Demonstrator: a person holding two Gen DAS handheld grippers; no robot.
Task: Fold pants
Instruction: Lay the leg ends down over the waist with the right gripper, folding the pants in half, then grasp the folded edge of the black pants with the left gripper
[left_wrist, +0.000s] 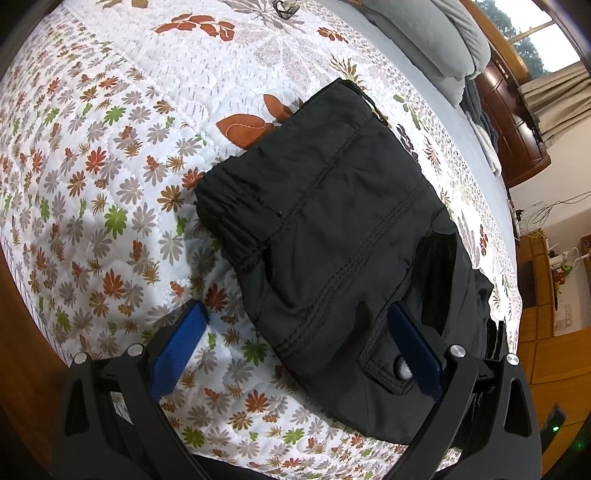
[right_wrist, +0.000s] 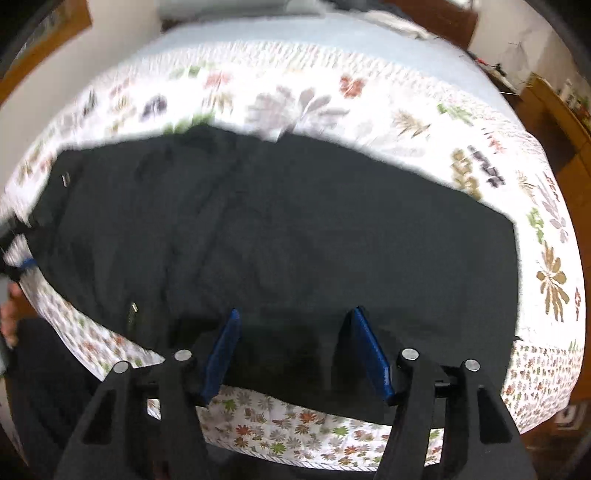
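**Here, black pants on a flowered bed**

Plainly the surface is a bed covered by a white quilted spread printed with small flowers in rust, green and grey, with larger leaf shapes toward its far side. The black pants lie on it, the elastic waistband bunched at the left edge in the left wrist view and a buttoned pocket flap near the bottom. In the right wrist view, which is blurred, the pants stretch wide across the spread.

The left gripper has its jaws standing wide apart, one blue pad over the bare spread and the other over the pocket area; they grip nothing. The right gripper hangs over the near edge of the pants with its jaws parted and no cloth pinched between the pads.

Beyond the bed are a grey pillow, dark wooden furniture, a curtain by a window, and a wooden cabinet carrying small clutter and cables.
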